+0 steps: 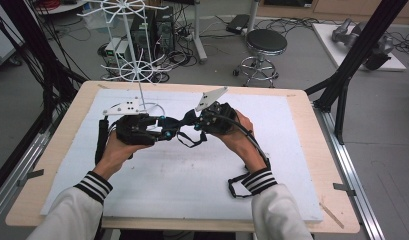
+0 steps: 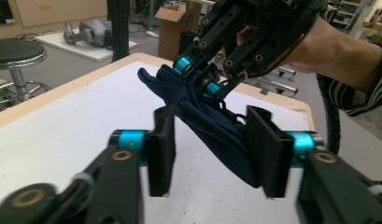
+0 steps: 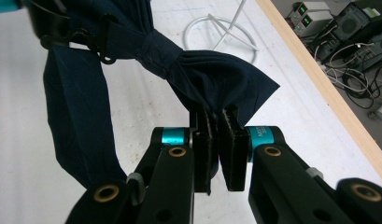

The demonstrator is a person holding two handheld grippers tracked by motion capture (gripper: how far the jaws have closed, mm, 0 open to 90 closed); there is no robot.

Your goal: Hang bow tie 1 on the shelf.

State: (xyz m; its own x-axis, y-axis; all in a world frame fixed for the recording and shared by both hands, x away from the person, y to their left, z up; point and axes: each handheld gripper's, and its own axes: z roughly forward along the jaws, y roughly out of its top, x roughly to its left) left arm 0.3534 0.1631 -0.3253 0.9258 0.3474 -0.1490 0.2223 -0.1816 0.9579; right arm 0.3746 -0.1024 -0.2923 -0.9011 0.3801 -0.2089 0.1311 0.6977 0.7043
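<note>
Right now the dark blue bow tie point(image 3: 179, 70) hangs in the air above the white mat point(image 1: 192, 190), stretched between the two grippers near the middle of the table point(image 1: 317, 165). The right gripper point(image 3: 215, 149) has its jaws pressed together on one wing of the bow, the cloth pinched between the pads. The left gripper point(image 2: 209, 154) stands with its jaws spread, the other wing lying between them and touching the far pad but not clamped — so the cloth is borne by the right side alone. By my judgement the step in hand is a handover or a two-point hold, perhaps toward the white wire rack point(image 1: 137, 65) standing at the mat's far edge. The next move calls for the left jaws to close squarely on the wing, without catching the thin strap point(image 1: 189, 142) that dangles below.
</note>
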